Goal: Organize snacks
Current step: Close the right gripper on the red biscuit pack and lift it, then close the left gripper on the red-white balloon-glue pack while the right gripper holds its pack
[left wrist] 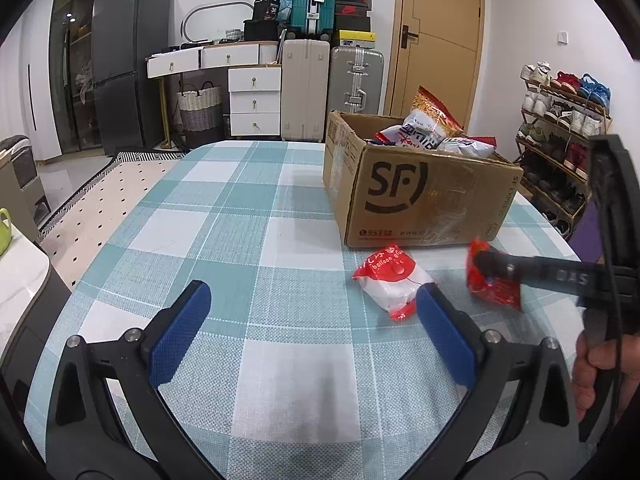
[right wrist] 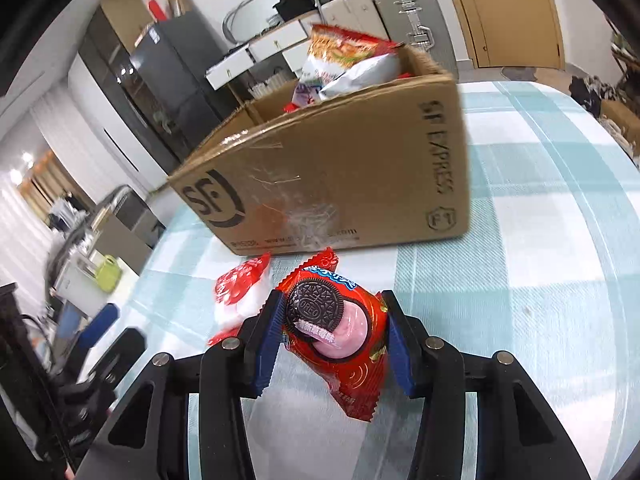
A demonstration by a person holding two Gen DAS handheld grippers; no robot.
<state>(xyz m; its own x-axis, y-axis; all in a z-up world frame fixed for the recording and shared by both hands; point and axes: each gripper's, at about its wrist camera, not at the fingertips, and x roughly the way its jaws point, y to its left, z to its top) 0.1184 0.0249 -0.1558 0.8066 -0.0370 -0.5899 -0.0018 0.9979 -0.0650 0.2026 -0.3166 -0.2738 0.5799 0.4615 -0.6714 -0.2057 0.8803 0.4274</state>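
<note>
The right gripper is clamping a red Oreo packet just above the checked tablecloth, in front of the SF Express carton. The left gripper is hovering with jaws spread and empty beside a red-and-white snack packet. Next, the Oreo probably needs lifting over the carton's rim and releasing among the bags inside.

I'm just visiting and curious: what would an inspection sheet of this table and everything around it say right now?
Surface: checked tablecloth on the table, lying flat.
Job's things: cardboard box open, snack bags inside; red Oreo packet between the right gripper's pads; red-and-white packet lying on the cloth before the box.
Clutter: nothing seen on the cloth besides these.
Grippers: right gripper closed on the Oreo packet; left gripper open, holding nothing.
Cables: nothing seen.
Surroundings: suitcases, white drawers, dark fridge, wooden door, shoe rack.
</note>
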